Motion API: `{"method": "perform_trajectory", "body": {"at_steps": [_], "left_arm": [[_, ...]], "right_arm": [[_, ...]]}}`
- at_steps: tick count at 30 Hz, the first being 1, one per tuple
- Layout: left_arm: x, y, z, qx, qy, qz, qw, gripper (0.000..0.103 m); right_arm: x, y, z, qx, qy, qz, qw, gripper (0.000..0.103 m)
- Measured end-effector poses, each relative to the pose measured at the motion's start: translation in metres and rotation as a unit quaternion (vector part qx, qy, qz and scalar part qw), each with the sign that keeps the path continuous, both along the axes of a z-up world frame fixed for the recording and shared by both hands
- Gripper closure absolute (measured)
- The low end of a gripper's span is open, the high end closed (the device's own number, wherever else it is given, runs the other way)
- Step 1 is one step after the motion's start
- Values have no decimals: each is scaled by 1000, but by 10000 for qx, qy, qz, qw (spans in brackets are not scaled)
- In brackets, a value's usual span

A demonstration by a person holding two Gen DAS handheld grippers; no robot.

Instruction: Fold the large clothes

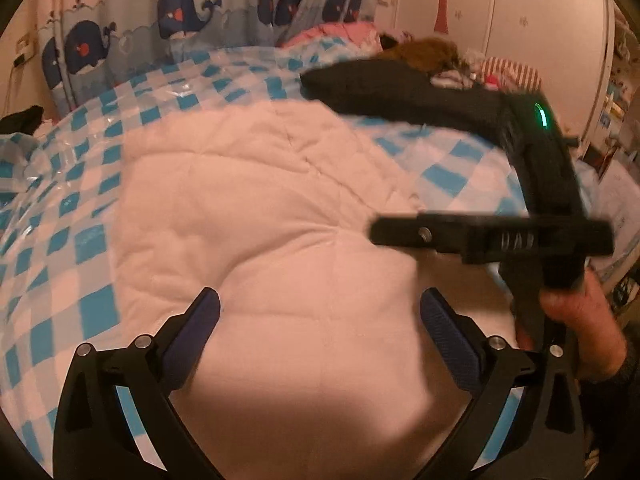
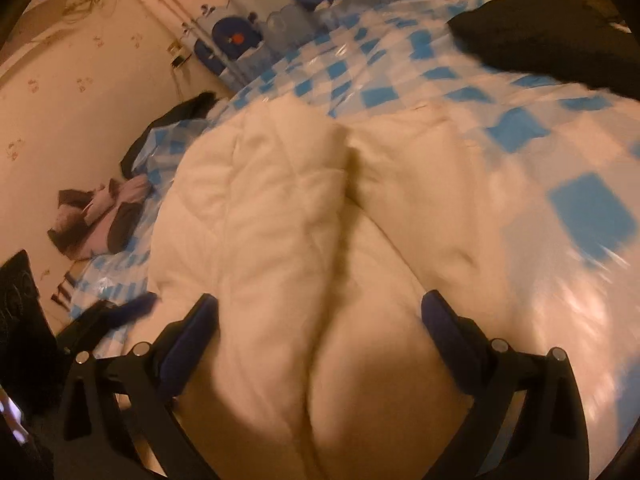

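A white quilted padded garment (image 1: pixel 256 208) lies on a bed with a blue-and-white checked cover (image 1: pixel 60 216). In the right wrist view the garment (image 2: pixel 280 208) is folded over itself, with a deep crease running down its middle. My left gripper (image 1: pixel 320 304) hovers open just above the garment, with nothing between its blue pads. My right gripper (image 2: pixel 320 308) is also open over the folded part, its fingers apart from the cloth. A hand (image 1: pixel 576 320) holds the right tool's black housing (image 1: pixel 552 184) at the right of the left wrist view.
A long black item (image 1: pixel 384 84) lies across the far side of the bed, with a pile of clothes (image 1: pixel 504 72) behind it. A whale-print curtain (image 1: pixel 180 16) hangs at the back. Dark clothes (image 2: pixel 100 220) lie by the wall on the left.
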State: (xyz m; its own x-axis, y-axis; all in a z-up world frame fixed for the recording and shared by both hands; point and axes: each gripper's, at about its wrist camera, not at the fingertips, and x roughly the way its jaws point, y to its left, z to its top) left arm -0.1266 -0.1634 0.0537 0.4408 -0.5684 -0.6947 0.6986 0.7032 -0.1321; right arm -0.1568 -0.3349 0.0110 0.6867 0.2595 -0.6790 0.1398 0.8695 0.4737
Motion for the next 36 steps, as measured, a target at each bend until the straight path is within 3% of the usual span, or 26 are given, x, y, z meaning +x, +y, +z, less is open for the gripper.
{"method": "perform_trajectory", "body": {"at_steps": [2, 3, 4, 7, 10, 12, 14, 15, 17, 22, 26, 28, 29, 30, 33, 36], "left_arm": [[-3, -1, 1, -106, -15, -122, 9999, 7], [5, -14, -18, 176, 150, -188, 9996, 6], [8, -21, -29, 326, 32, -104, 9994, 6], [14, -27, -27, 458, 78, -41, 9989, 6], [14, 4, -6, -190, 380, -87, 9991, 7], [17, 42, 5, -763, 572, 322, 9949, 7], [35, 88, 2, -1312, 1074, 904, 9814, 7], [53, 111, -11, -1591, 1611, 1237, 9661, 7], [72, 131, -35, -1747, 2240, 1603, 9453, 7], [89, 105, -77, -1782, 3061, 1196, 9275, 7], [93, 79, -74, -1558, 2944, 1191, 9354, 7], [88, 71, -49, -1472, 2489, 886, 9532, 13], [84, 70, -33, -1361, 2133, 750, 9645, 22], [82, 73, -20, -1312, 1893, 672, 9708, 24], [83, 109, 11, -1123, 1271, 745, 9827, 24], [93, 178, 18, -846, 984, 1148, 9849, 24]], "right_arm": [[-10, 3, -3, -158, 74, -67, 9998, 7], [-8, 2, -12, -154, 99, -84, 9998, 7], [-4, 2, -18, -132, 140, -88, 9998, 7], [7, -3, -23, -40, 360, -44, 9993, 6], [2, -8, -22, 149, 334, 61, 9993, 6], [-2, -13, -23, 330, 302, 64, 9990, 6], [-2, -15, -24, 387, 281, 40, 9988, 6], [-2, -14, -24, 387, 293, 25, 9988, 6], [-1, -13, -24, 394, 326, 4, 9987, 6], [-2, -14, -24, 491, 373, 13, 9981, 6], [1, -15, -24, 548, 486, -125, 9972, 6], [5, -11, -21, 569, 623, -313, 9959, 5], [9, -6, -18, 590, 696, -422, 9949, 5], [16, 4, -13, 530, 752, -487, 9946, 5], [42, 47, -5, 577, 632, -253, 9960, 5], [84, 117, -11, 703, 555, 311, 9955, 5]]}}
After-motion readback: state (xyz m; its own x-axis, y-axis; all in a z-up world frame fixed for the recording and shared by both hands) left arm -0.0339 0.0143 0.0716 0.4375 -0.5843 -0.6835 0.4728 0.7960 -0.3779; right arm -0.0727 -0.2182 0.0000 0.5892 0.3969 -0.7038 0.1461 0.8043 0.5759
